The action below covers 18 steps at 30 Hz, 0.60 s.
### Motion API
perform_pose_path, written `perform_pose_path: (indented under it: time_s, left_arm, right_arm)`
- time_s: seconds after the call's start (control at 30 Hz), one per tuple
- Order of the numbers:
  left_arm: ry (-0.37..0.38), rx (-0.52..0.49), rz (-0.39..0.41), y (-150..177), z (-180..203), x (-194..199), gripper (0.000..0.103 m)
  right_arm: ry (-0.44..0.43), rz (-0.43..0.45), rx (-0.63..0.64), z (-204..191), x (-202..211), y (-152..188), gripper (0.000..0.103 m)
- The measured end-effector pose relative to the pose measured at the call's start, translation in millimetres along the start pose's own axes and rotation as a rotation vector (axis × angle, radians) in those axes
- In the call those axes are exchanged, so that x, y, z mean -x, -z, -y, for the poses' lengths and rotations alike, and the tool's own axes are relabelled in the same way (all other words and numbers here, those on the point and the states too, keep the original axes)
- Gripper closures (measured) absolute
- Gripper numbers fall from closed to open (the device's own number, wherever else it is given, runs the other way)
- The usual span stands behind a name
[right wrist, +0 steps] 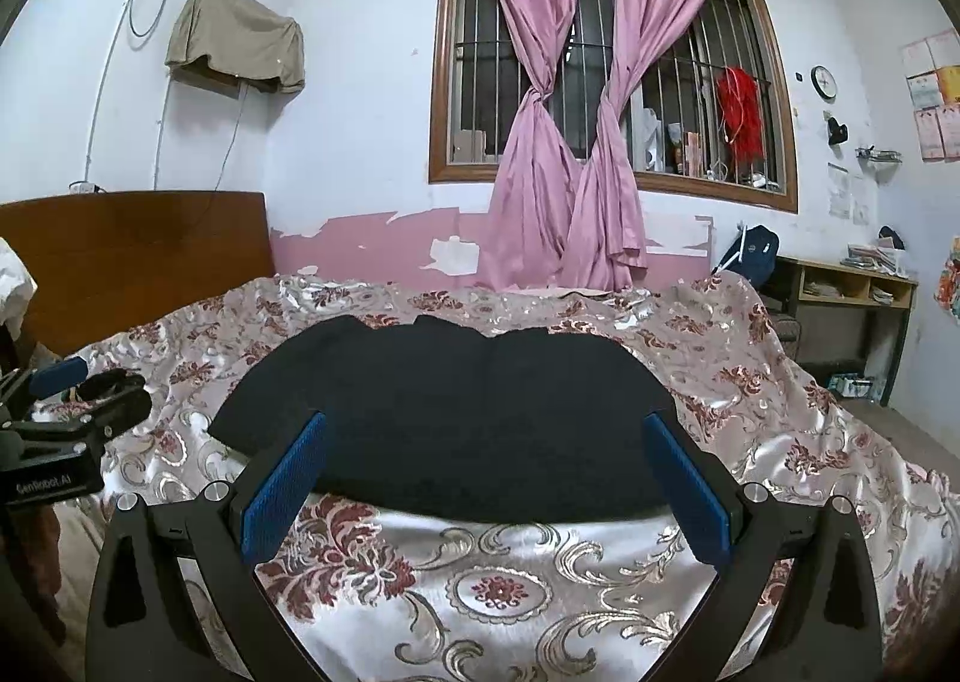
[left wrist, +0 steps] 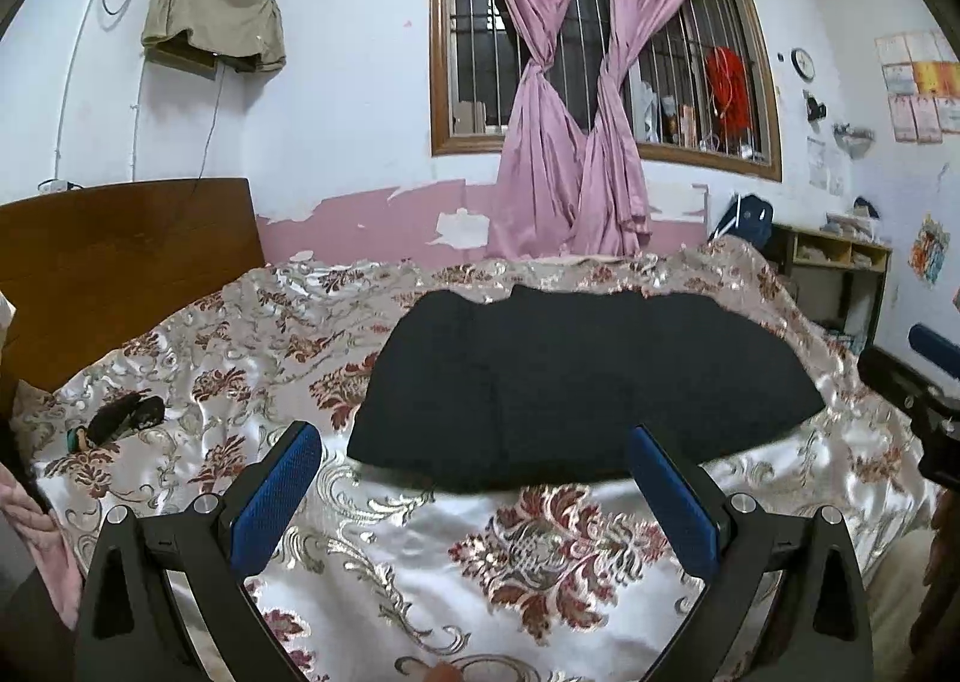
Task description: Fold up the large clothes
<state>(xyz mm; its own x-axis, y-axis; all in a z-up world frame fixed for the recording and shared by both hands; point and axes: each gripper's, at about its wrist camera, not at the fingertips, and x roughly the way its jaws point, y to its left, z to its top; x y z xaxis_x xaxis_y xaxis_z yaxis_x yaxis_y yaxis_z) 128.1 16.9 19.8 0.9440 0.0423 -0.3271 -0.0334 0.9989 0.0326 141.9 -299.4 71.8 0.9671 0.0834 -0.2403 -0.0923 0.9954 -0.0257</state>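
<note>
A black garment (left wrist: 576, 382) lies folded flat on the floral satin bedspread (left wrist: 480, 562); it also shows in the right wrist view (right wrist: 456, 418). My left gripper (left wrist: 474, 442) is open and empty, held above the bedspread just short of the garment's near left edge. My right gripper (right wrist: 486, 436) is open and empty, its fingertips over the garment's near edge. The right gripper shows at the right edge of the left wrist view (left wrist: 924, 382). The left gripper shows at the left edge of the right wrist view (right wrist: 66, 412).
A wooden headboard (left wrist: 120, 262) stands at the left. A small dark object (left wrist: 120, 418) lies on the bedspread at the left. Pink curtains (left wrist: 576, 142) hang over a barred window behind the bed. A shelf unit (right wrist: 852, 286) stands at the right.
</note>
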Motion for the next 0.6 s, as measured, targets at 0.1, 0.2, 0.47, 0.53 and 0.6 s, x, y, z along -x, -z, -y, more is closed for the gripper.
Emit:
perform_pose_path:
  time_s: [0.1, 0.2, 0.47, 0.53, 0.6]
  left_arm:
    - [0.004, -0.002, -0.025, 5, 0, -5, 0.000]
    - [0.011, 0.000, -0.045, 9, 2, -9, 0.000]
    - [0.008, -0.011, -0.068, 18, 6, -15, 0.000]
    - [0.008, -0.008, -0.080, 20, 5, -18, 0.000]
    - [0.008, -0.005, -0.087, 22, 4, -19, 0.000]
  right_arm:
    - [-0.002, -0.016, 0.003, -1, -1, 8, 0.002]
    - [-0.005, -0.034, -0.004, 0, -4, 15, 0.002]
    - [-0.009, -0.063, -0.002, -4, -9, 32, 0.002]
    - [-0.011, -0.072, 0.000, -4, -10, 35, 0.002]
    - [-0.012, -0.082, 0.000, -4, -12, 37, 0.002]
